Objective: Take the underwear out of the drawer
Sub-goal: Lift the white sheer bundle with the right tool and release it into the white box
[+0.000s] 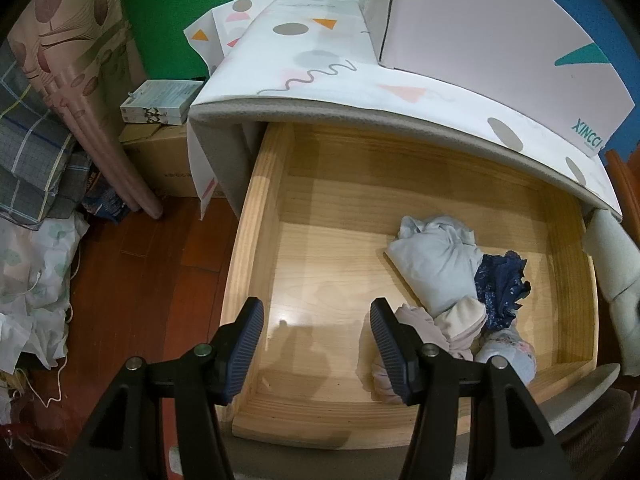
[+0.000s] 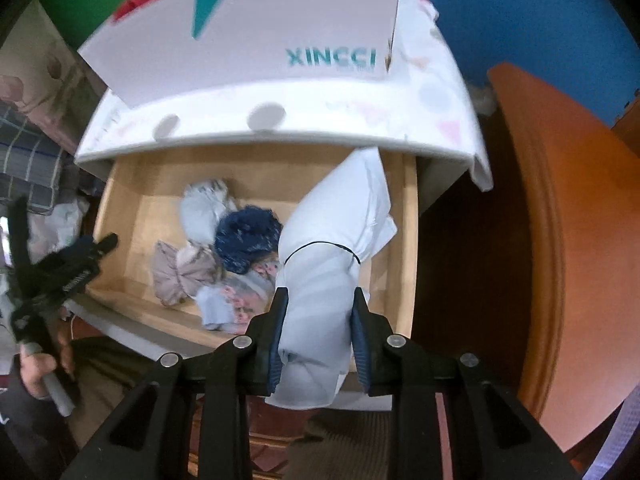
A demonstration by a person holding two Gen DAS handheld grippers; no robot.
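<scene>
The wooden drawer (image 1: 256, 216) stands pulled out, its pale, smooth bottom mostly bare. A small heap of underwear lies toward four o'clock in the left wrist view: a pale blue folded piece (image 1: 436, 264), a dark navy lacy piece (image 1: 500, 288) just beside it, a beige crumpled piece (image 1: 460, 320), and a light floral piece (image 1: 508, 352) nearest the front wall, all touching one another.

The left gripper (image 1: 316, 344) hangs over the bare wood at six o'clock with its ribbed dark pads partly spread and nothing between them.

The right gripper (image 2: 320, 340) is clamped on a pale blue rolled garment (image 2: 332, 248), soft and tube-shaped, with a thin dark band round its middle. The roll reaches up toward twelve o'clock, above the drawer's right side.

On the cabinet top (image 2: 280, 136), covered by a white sheet with grey dots and pastel shapes, sits a white cardboard box (image 2: 256, 32) with teal lettering.
</scene>
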